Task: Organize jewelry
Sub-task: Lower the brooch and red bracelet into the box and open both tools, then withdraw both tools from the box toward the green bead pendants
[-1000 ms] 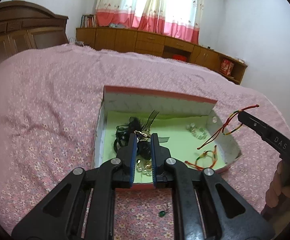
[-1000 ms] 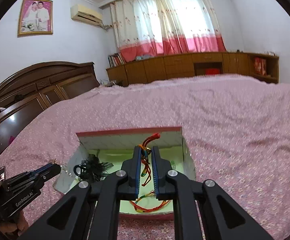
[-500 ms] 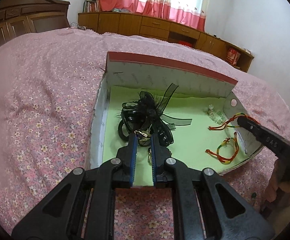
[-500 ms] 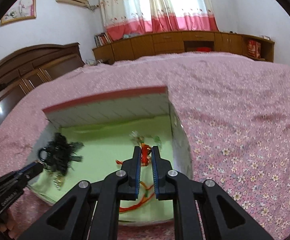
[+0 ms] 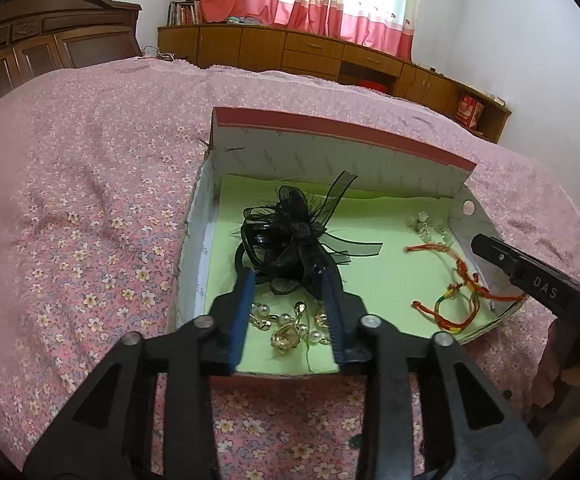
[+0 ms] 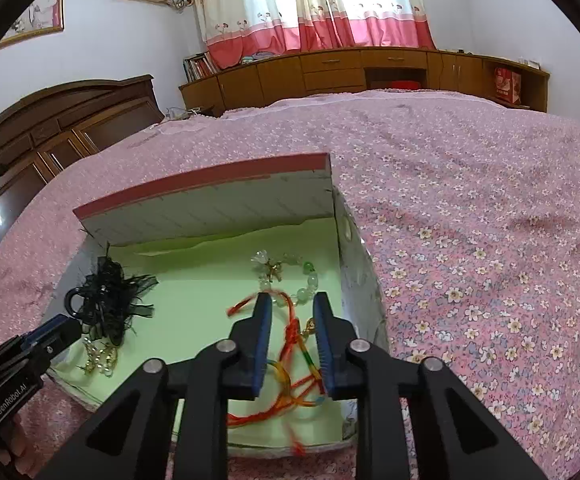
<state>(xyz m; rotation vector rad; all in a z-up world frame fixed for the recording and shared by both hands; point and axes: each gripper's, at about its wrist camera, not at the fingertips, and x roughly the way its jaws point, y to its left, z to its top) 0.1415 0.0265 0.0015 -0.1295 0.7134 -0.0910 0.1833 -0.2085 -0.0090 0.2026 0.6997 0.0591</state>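
**Both pieces let go into the box**

My left tongs [image 5: 288, 280] had sprung apart: half a second before they were pinched on the gold-and-pearl piece [image 5: 288, 326], and now it lay loose on the green liner between the blue pads, just in front of the black bow [image 5: 290, 240]. My right tongs [image 6: 291, 304] had also released. A second before they carried a red cord [image 6: 290, 328] above the box; now the cord rested on the liner under the parted pads, one end blurred, so it may have been settling yet.

I judged both drops done, so each tongs was free for whatever remained outside the box.

Counted inside the box [image 5: 341, 128]: one black bow, one gold-and-pearl piece, one clear bead bracelet [image 6: 290, 276] with green beads, and what I took for two red-and-multicolour cords [image 5: 455, 300], though they overlapped and I could not separate them surely. A small gold charm [image 6: 309, 326] sat by the right pad. On the bed [image 5: 90, 220], near the box's front edge, lay one small dark green bit [image 5: 355, 442], too small to name.
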